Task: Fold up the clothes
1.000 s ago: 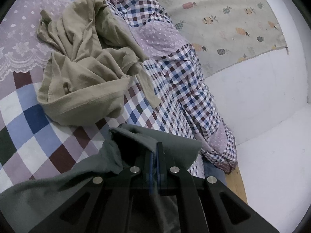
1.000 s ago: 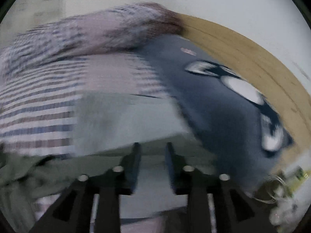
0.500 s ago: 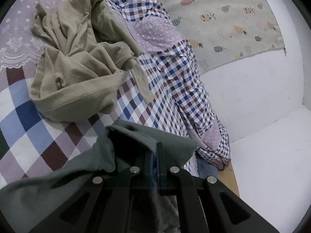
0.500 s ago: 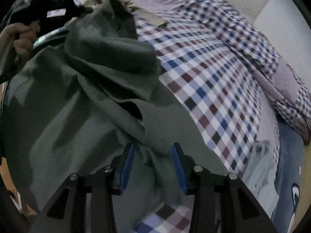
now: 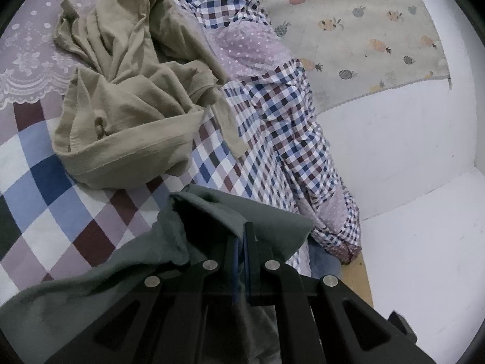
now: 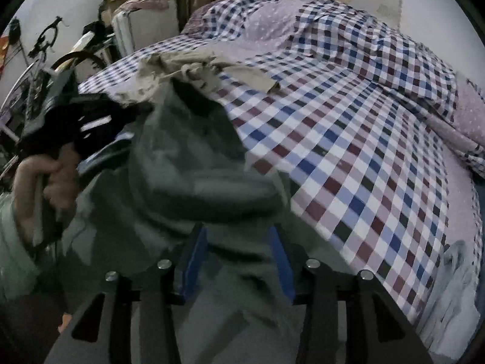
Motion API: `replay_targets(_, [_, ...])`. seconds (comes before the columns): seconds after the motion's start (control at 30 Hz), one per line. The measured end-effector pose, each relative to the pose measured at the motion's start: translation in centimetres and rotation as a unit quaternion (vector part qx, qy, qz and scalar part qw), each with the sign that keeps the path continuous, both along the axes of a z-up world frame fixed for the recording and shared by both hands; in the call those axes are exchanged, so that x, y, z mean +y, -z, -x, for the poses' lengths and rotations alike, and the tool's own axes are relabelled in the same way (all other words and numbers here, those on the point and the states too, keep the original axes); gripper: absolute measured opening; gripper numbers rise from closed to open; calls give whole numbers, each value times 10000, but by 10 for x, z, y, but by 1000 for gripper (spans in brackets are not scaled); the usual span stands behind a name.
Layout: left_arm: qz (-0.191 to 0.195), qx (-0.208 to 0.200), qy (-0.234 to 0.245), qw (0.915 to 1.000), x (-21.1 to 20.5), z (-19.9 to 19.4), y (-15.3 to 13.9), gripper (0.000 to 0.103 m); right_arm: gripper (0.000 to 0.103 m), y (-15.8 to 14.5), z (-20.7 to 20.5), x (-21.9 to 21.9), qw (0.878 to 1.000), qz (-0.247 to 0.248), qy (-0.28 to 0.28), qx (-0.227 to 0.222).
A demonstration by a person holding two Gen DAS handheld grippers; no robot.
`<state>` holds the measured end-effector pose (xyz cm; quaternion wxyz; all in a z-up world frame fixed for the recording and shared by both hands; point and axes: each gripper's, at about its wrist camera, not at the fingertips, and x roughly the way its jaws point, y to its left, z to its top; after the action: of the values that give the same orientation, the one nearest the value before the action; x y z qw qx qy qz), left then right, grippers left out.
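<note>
A grey-green garment [image 5: 91, 297] lies across the near edge of the checked bed cover [image 5: 45, 197]. My left gripper [image 5: 242, 233] is shut on a fold of it. In the right wrist view the same garment [image 6: 197, 166] hangs bunched from the left gripper [image 6: 75, 121], which a hand [image 6: 45, 179] holds. My right gripper [image 6: 239, 236] points down at the garment. Its jaws are opening, with grey-green cloth between them and neither pad pressing on it. A crumpled beige garment [image 5: 130, 115] lies farther up the bed and shows in the right wrist view too, beige garment [image 6: 182, 66].
A bunched checked duvet [image 5: 288, 121] runs along the bed's right side by a white wall with a pineapple-print cloth [image 5: 363, 30]. A strip of wooden floor [image 5: 360, 276] shows below. Boxes and a suitcase [image 6: 145, 27] and a bicycle [image 6: 39, 60] stand beyond the bed.
My right gripper swung from the bed's edge over onto the grey-green garment, and its jaws now stand wider. My left gripper kept its grip and stayed put.
</note>
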<state>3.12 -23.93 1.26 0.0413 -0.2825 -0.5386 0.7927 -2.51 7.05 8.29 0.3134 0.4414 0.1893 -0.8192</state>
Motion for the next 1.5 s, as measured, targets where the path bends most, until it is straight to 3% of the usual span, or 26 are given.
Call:
replay_targets(0.23, [71,-485,35,9988,-12,-2,7,4,49,13,35,-21,9995,-280,90,-116])
replay_targets(0.43, [209,-393,-14,9990,-23,-12,0,12,49,24,46,-33,9988,54,93,-480])
replay_targets(0.5, [325,-310,-37,9990,-25,-16,-6,24,47,26,44,-42,9986,136,-28,-520])
replay_targets(0.57, [455,-126,-47,9989,-27,-21,-14,32,14,26,41,-53,9982,273,-161,-503])
replay_targets(0.63, [493,182,49,9986,-28,-24,-23,50,3,23,41,-64,9980,395,-209,-452])
replay_targets(0.67, [468,375,166,9981,-27,-25,-27,65,2,20,40,-69,9979,461,-220,-403])
replay_targets(0.7, [433,545,289,9972,-25,-25,-31,73,2,16,38,-73,9975,549,-239,-361])
replay_targets(0.77, [510,788,592,9938,-18,-24,-39,74,1,6,35,-80,9965,758,-238,-278])
replay_targets(0.83, [832,896,947,9880,-5,-22,-48,76,1,-5,34,-86,9955,899,-232,-204])
replay_targets(0.93, [1578,1088,1460,9705,21,-22,-64,76,2,-18,35,-90,9960,890,-27,15])
replay_targets(1.1, [3059,1433,2095,9176,83,-31,-85,76,12,-27,39,-72,9923,903,788,321])
replay_targets(1.17, [3421,1410,2229,9019,105,-30,-87,76,33,-26,33,-56,9885,978,1074,430])
replay_targets(1.27, [3818,1373,2471,8799,135,-26,-83,76,44,-24,20,-30,9807,1145,1462,611])
replay_targets(1.37, [4132,1314,2631,8618,157,-22,-74,75,46,-19,2,-7,9701,1258,1844,953])
replay_targets(1.43, [4290,1217,2721,8527,168,-17,-67,64,48,-13,-9,8,9623,1340,2072,1141])
replay_targets(1.5, [4372,1050,2730,8505,175,-12,-59,35,48,-4,-17,21,9571,1506,2183,1166])
